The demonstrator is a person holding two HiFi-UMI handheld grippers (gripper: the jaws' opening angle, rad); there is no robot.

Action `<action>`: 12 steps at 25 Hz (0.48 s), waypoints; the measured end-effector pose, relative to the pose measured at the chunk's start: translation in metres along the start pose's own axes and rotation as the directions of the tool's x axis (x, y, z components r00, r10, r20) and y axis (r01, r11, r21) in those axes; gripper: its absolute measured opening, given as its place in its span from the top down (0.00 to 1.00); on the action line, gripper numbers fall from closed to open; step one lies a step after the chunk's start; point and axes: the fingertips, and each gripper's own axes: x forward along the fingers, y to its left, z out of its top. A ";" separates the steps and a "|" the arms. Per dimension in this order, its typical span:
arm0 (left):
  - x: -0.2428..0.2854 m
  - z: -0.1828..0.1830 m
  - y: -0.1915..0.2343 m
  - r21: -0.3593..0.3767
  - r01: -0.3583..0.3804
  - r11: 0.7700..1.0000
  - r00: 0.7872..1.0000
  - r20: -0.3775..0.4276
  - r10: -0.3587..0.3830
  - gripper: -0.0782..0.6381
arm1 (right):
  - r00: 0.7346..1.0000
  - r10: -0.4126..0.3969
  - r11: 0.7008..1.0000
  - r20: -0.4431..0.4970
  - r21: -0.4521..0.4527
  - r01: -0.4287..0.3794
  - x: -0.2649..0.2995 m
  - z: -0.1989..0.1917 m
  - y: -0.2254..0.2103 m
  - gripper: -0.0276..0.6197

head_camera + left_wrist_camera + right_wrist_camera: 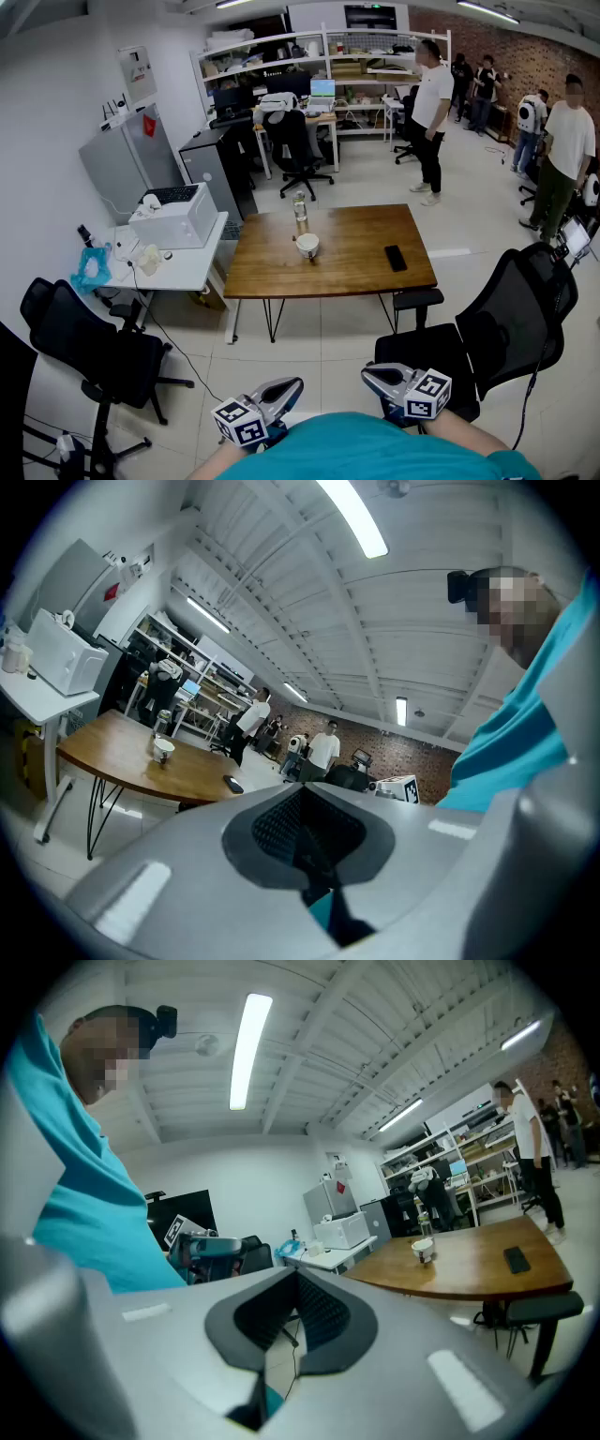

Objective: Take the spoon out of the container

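Observation:
A white cup-like container stands near the middle of the wooden table, far ahead of me. It also shows small in the left gripper view and the right gripper view. The spoon is too small to make out. Both grippers hang low by my teal shirt, well short of the table, with their tips turned toward each other. My left gripper is shut and holds nothing. My right gripper is shut too, with nothing between its pads.
A clear bottle stands just behind the container and a dark phone lies to its right. Black office chairs flank the floor between me and the table. A white side table with a printer sits left. Several people stand at the back right.

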 end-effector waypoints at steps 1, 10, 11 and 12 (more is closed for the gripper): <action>0.006 -0.005 -0.004 -0.001 0.002 1.000 1.000 -0.004 -0.002 0.89 | 1.000 0.000 1.000 0.001 0.003 0.000 -0.006 -0.002 -0.002 0.95; 0.063 -0.033 -0.006 -0.011 0.021 1.000 0.998 -0.052 -0.021 0.89 | 1.000 -0.001 1.000 -0.005 0.017 0.001 -0.042 -0.015 -0.049 0.95; 0.066 -0.034 -0.001 -0.008 0.019 1.000 0.998 -0.055 -0.019 0.89 | 1.000 -0.001 0.999 0.002 0.032 0.001 -0.041 -0.019 -0.057 0.95; 0.068 -0.033 0.006 -0.004 0.015 1.000 0.998 -0.056 -0.015 0.89 | 1.000 -0.001 0.999 0.006 0.041 0.001 -0.039 -0.022 -0.064 0.95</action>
